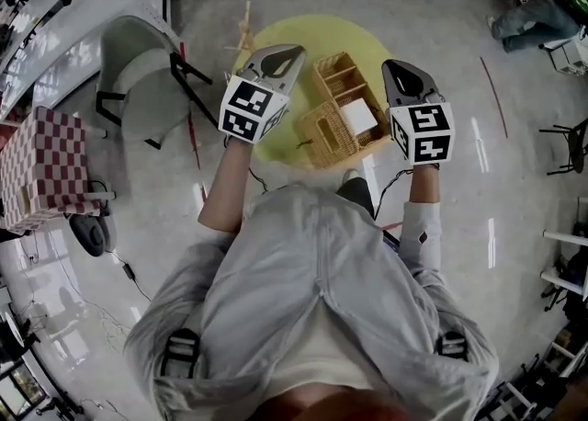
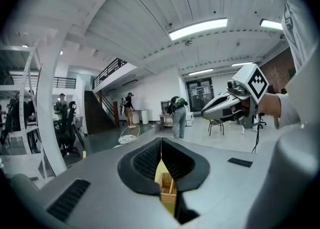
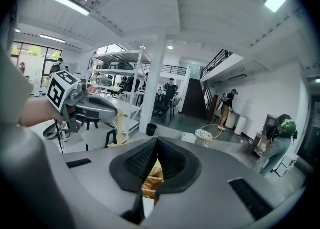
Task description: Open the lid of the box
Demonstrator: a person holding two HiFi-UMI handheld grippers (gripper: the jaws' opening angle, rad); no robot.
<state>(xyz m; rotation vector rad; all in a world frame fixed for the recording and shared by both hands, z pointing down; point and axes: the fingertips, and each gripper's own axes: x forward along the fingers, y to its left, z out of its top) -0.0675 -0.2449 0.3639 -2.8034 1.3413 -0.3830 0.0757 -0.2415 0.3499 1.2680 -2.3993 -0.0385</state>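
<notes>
The person holds both tools raised over a round yellow table [image 1: 322,31], one to each side of the wicker box [image 1: 323,130]. The left hand-held gripper [image 1: 292,53] has its jaws pressed together with nothing between them. Its own view looks along the closed pads, and a sliver of wicker shows through the slit below them. The right hand-held gripper [image 1: 393,68] is likewise closed and empty, with woven slats showing under its meeting pads.

The box lies on the table between the two hand-held grippers and below them, touching neither. Its part farther from the person shows open compartments with dividers. A white block [image 1: 360,116] sits on the side of the box nearer the right hand-held gripper. Which part is the lid cannot be made out.

A grey chair [image 1: 138,88] stands on the floor, out beyond the left hand-held gripper.
</notes>
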